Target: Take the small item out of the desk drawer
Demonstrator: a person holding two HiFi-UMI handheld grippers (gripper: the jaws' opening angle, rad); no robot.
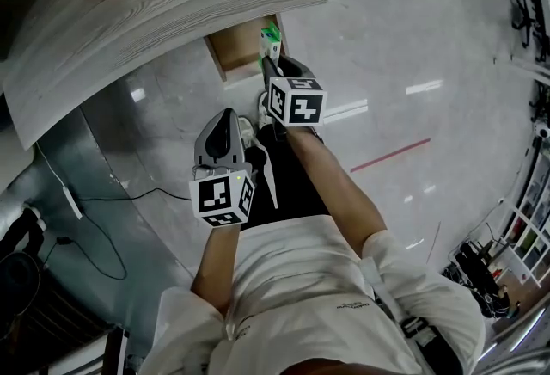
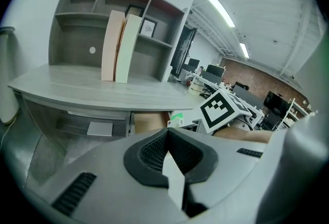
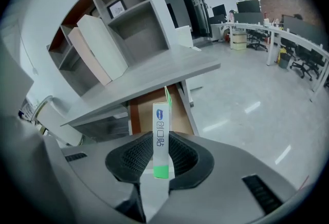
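Note:
A small white box with green ends (image 3: 160,138) stands upright between the pads of my right gripper (image 3: 161,147), which is shut on it. In the head view the same box (image 1: 271,41) is held above the front right corner of the open desk drawer (image 1: 234,49), in front of the right gripper (image 1: 270,64). The drawer's brown inside (image 3: 145,112) shows just beyond the box. My left gripper (image 1: 225,117) hangs lower and nearer to me, away from the drawer. Its jaws meet with nothing between them (image 2: 165,138).
The curved grey wooden desk (image 1: 172,3) carries a shelf unit (image 2: 103,28) with two upright boards (image 2: 119,45). A cable (image 1: 112,218) trails over the glossy floor at the left. Office desks and chairs (image 3: 277,28) stand far off at the right.

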